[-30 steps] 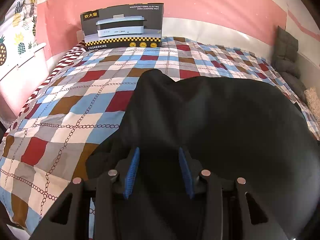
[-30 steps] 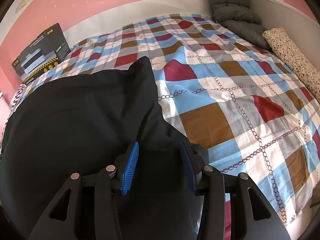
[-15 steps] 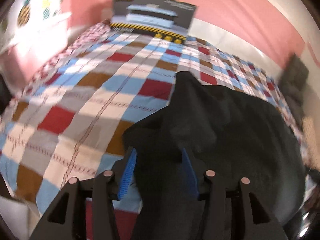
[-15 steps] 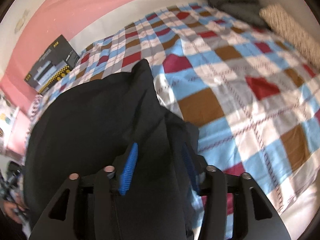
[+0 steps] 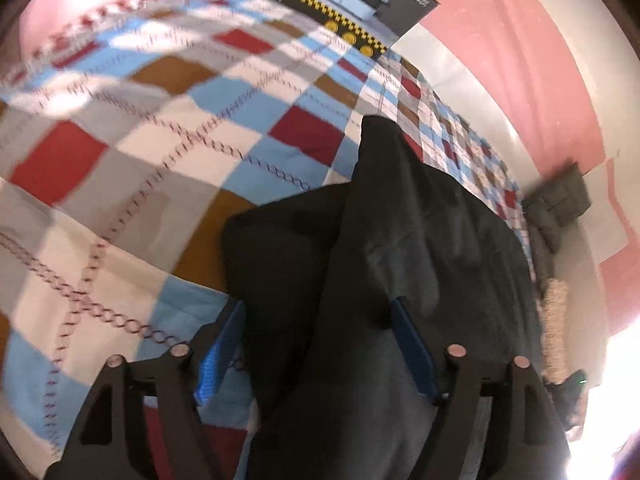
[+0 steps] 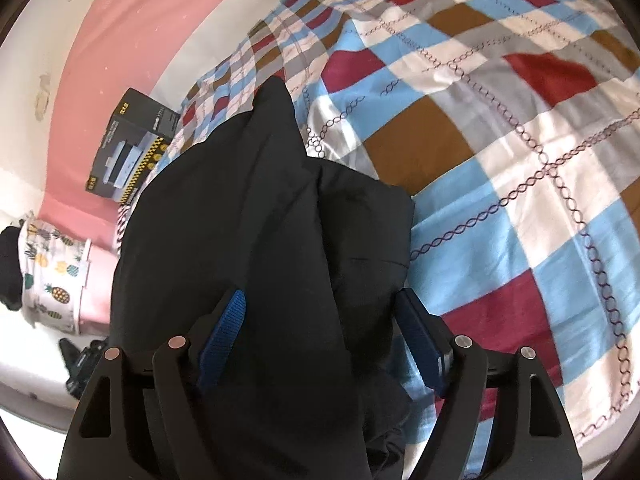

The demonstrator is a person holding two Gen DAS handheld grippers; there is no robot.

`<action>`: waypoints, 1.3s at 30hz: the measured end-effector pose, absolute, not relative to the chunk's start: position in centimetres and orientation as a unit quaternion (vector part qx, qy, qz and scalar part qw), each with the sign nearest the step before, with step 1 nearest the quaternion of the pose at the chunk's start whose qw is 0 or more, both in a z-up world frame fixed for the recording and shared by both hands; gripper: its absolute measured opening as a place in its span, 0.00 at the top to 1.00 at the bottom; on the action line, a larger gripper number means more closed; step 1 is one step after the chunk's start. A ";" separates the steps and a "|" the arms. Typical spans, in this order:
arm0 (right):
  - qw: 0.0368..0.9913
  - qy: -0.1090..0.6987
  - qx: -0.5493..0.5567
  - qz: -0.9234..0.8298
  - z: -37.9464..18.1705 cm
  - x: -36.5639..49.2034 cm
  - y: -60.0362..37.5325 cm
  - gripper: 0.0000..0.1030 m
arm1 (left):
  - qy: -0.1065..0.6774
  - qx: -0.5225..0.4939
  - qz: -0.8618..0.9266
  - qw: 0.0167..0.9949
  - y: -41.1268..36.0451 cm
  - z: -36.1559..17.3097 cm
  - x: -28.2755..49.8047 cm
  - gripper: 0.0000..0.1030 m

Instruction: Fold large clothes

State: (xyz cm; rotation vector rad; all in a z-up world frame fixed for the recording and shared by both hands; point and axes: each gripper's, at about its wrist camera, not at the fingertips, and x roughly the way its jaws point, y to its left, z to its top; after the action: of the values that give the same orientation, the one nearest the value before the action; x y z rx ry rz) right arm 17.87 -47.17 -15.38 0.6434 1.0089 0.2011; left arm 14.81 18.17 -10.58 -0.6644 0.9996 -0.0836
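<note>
Left wrist view: the left gripper (image 5: 316, 344) stands with jaws wide, the black garment (image 5: 420, 248) lying between the blue pads (image 5: 412, 348) but not pinched. The right gripper (image 6: 324, 336) is likewise wide, cloth bunched between its jaws. The garment lies on the checked bedspread (image 5: 120, 152), heaped toward the near edge.

Risks, as judged: closing on bunched cloth may catch several layers and spoil the fold; the near hem could slide off the bed edge.

Count: one garment, two grippers, one box (image 6: 128, 152), one grey cushion (image 5: 560, 208).
</note>
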 end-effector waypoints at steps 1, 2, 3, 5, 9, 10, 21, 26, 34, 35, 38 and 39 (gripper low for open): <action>0.819 0.476 0.304 0.099 -15.5 18.0 -47.2 0.24 | 0.474 -0.324 -0.044 0.817 18.4 -11.1 15.1 0.19; 0.816 0.478 0.308 0.104 -15.8 18.2 -47.3 0.23 | 0.480 -0.336 -0.049 0.809 18.6 -11.6 15.3 0.17; 0.813 0.480 0.312 0.107 -15.9 18.3 -47.3 0.21 | 0.484 -0.346 -0.054 0.802 18.8 -11.9 15.6 0.16; 0.805 0.483 0.323 0.118 -16.3 18.9 -47.6 0.18 | 0.490 -0.366 -0.067 0.788 19.2 -12.6 16.1 0.12; 0.792 0.488 0.344 0.128 -17.3 20.4 -47.9 0.13 | 0.499 -0.379 -0.084 0.775 19.3 -13.4 17.4 0.10; 0.789 0.488 0.349 0.130 -17.6 20.6 -48.0 0.13 | 0.500 -0.375 -0.087 0.776 19.2 -13.3 17.6 0.10; 0.768 0.503 0.350 0.186 -18.2 19.4 -47.3 0.12 | 0.503 -0.347 -0.141 0.779 17.4 -13.3 16.6 0.09; 0.771 0.508 0.344 0.169 -18.1 21.7 -46.6 0.12 | 0.529 -0.333 -0.124 0.771 16.5 -13.4 19.3 0.06; 0.790 0.499 0.321 0.156 -16.7 21.4 -45.4 0.50 | 0.522 -0.298 -0.094 0.794 15.0 -12.3 18.7 0.27; 0.794 0.498 0.314 0.153 -16.1 21.2 -45.1 0.52 | 0.519 -0.290 -0.090 0.799 14.6 -11.7 18.4 0.35; 0.800 0.494 0.309 0.144 -15.0 21.0 -44.9 0.60 | 0.510 -0.264 -0.078 0.815 13.7 -10.1 17.9 0.52; 0.802 0.493 0.307 0.141 -14.5 20.8 -44.9 0.62 | 0.507 -0.260 -0.074 0.818 13.6 -9.5 17.6 0.55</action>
State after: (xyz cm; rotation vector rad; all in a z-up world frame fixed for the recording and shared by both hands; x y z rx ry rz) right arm 20.82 -44.87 -14.54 0.6587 1.0562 0.3021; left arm 17.63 13.60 -9.51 -0.5539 1.0810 -0.1586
